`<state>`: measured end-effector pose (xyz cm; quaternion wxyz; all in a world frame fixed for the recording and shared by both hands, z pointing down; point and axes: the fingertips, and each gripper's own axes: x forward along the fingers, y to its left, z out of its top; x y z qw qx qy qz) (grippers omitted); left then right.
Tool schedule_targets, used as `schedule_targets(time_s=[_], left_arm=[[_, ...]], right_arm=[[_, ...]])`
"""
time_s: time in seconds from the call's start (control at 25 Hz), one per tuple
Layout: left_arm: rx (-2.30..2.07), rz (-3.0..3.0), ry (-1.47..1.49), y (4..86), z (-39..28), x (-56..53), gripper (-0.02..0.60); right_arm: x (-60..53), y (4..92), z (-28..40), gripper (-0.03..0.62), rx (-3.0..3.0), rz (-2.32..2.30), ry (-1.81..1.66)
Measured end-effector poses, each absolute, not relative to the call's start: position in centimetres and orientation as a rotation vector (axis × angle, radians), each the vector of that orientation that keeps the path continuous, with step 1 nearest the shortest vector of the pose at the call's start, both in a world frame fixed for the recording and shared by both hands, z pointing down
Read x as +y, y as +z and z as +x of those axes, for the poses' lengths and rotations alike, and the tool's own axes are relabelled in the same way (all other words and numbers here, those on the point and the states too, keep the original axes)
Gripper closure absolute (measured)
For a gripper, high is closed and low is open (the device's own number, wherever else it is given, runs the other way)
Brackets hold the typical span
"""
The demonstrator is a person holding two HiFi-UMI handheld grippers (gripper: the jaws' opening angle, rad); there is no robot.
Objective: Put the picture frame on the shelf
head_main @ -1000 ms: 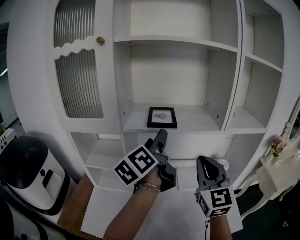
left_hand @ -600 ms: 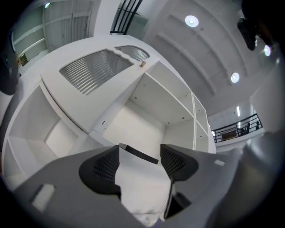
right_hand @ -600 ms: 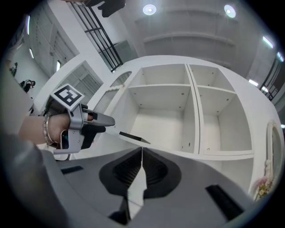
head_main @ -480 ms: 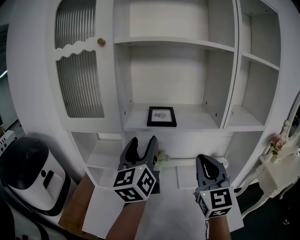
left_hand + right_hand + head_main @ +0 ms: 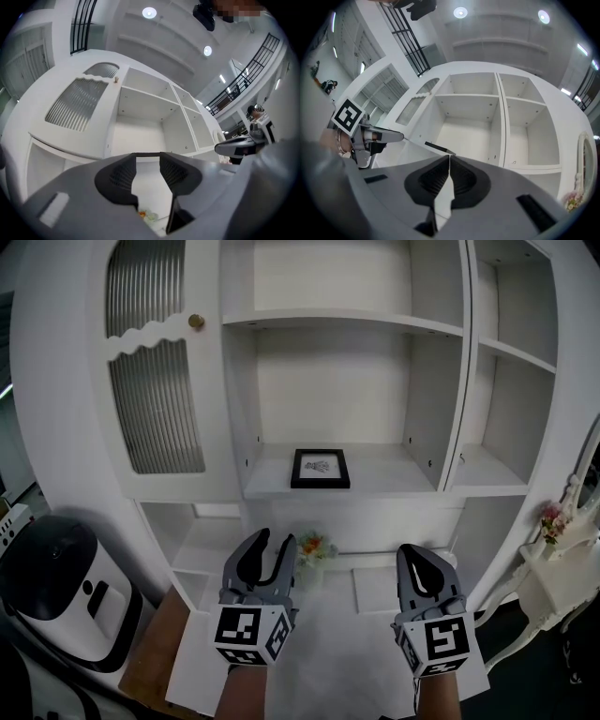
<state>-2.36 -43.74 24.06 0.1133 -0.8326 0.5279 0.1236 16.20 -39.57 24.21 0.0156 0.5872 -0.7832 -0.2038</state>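
The black picture frame lies flat on the middle shelf of the white cabinet, with no gripper touching it. In both gripper views it shows only as a thin dark edge. My left gripper hangs below and in front of the shelf. Its jaws are part open and have just been closing, with nothing between them. To its right, at about the same height, my right gripper has its pads together and holds nothing.
The cabinet has a ribbed glass door with a brass knob at the upper left and open compartments to the right. A small flower posy sits on the lower ledge. A white and black appliance stands at the left.
The left gripper has rolled from a tilt to upright and drawn back to the lower left, away from the shelf. Its jaws have narrowed. The right gripper has stayed put.
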Motion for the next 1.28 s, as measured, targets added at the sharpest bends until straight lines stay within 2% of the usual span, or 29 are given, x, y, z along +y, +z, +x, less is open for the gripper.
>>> schedule_targets(time_s=[0.28,1.28], left_arm=[[1.491,-2.271,0.288,23.4,-3.6,-41.3,0.571],[1.442,-2.293,0.233,23.9,-3.8,-40.7,0.571]], right_arm=[[-39.4,24.2,16.4,0.583,-2.449,1.855,-0.619],[-38.3,24.4,15.2,0.585,-2.425,1.801,-0.654]])
